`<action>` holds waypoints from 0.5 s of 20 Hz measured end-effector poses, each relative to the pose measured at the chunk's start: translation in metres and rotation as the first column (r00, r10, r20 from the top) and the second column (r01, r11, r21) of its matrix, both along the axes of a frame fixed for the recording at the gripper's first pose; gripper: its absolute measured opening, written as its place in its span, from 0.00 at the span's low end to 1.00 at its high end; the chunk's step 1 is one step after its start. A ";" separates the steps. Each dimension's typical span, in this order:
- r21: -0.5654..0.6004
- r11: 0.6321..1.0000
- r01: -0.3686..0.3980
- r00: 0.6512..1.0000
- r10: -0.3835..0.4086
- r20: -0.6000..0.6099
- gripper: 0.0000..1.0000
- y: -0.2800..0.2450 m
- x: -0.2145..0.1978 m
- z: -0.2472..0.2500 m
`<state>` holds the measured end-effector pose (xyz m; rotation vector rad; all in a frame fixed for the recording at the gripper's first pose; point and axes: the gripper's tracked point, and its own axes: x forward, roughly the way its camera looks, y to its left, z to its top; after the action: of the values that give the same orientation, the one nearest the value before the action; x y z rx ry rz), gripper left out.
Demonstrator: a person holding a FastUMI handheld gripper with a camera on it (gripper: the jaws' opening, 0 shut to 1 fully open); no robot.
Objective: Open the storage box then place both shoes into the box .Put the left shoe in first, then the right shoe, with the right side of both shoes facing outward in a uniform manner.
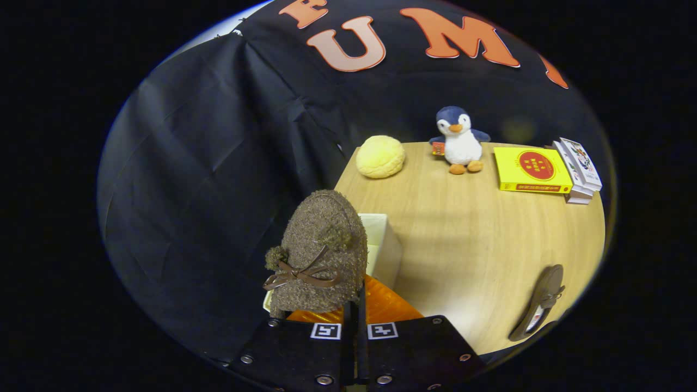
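Observation:
My gripper (353, 316) is shut on a fuzzy brown shoe (321, 250) with a brown bow and pompoms, its toe pointing up and away from the fingers. The shoe hangs above the white storage box (385, 245), whose orange lid (381, 305) lies open just ahead of the fingers. A second brown shoe (542, 302) lies on its side on the wooden table (474, 245), off to the right of the fingers near the table's edge.
Beyond the box, at the table's far side, sit a yellow bun-shaped plush (380, 157), a penguin plush (459, 140), and a yellow book (531, 170) beside a stack of small boxes (580, 169). Black cloth walls the booth to the left and behind.

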<state>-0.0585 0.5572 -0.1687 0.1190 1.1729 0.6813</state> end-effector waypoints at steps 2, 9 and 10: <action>-0.040 0.999 -0.009 1.000 0.009 -0.014 0.03 0.024 -0.006 -0.015; -0.133 0.991 0.002 0.997 -0.012 -0.080 0.03 0.077 -0.024 -0.070; -0.147 0.989 0.006 0.995 -0.021 -0.098 0.04 0.083 -0.028 -0.078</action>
<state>-0.0868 0.6405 -0.2468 0.0369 1.3123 0.5801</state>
